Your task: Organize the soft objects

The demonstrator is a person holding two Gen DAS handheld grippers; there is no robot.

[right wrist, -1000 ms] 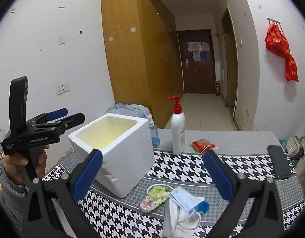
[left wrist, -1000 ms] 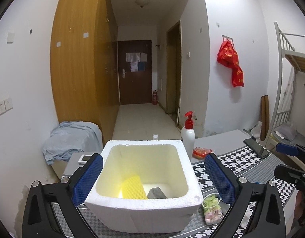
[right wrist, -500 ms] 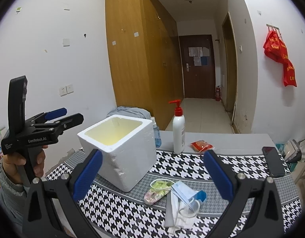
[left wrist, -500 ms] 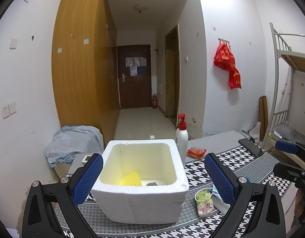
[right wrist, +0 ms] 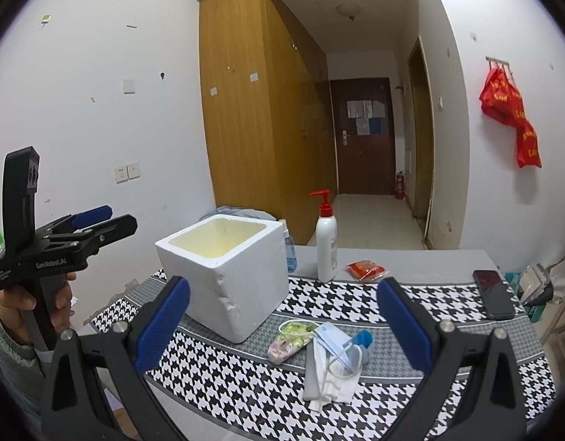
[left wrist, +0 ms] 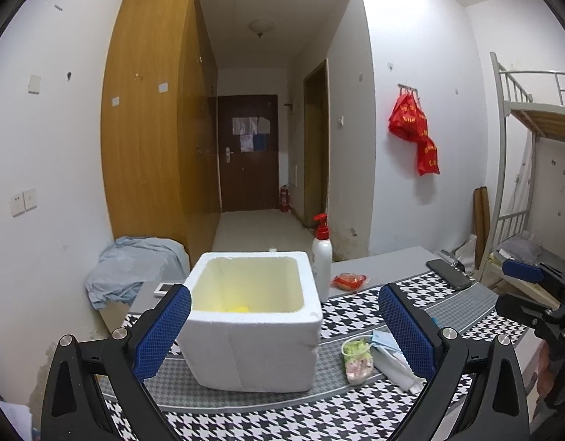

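Nearest, the left gripper [left wrist: 284, 321] and the right gripper [right wrist: 282, 321] hover above the houndstooth cloth [right wrist: 227, 378] with jaws spread wide and empty. Just beyond lie a face mask [right wrist: 333, 338], white folded cloth [right wrist: 328, 378] and a floral pouch [right wrist: 288, 340], beside the white foam box [left wrist: 253, 327], where something yellow [left wrist: 238, 308] sits inside. Behind stands a pump bottle [right wrist: 326, 246]

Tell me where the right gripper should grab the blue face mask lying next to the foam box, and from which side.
Probably from above, pinching the pleated blue body of the face mask across its narrow width. It lies flat on the houndstooth cloth, partly atop white folded cloths, so a side approach finds no edge. The right gripper is open. Avoid the thin ear loop, which may slip.
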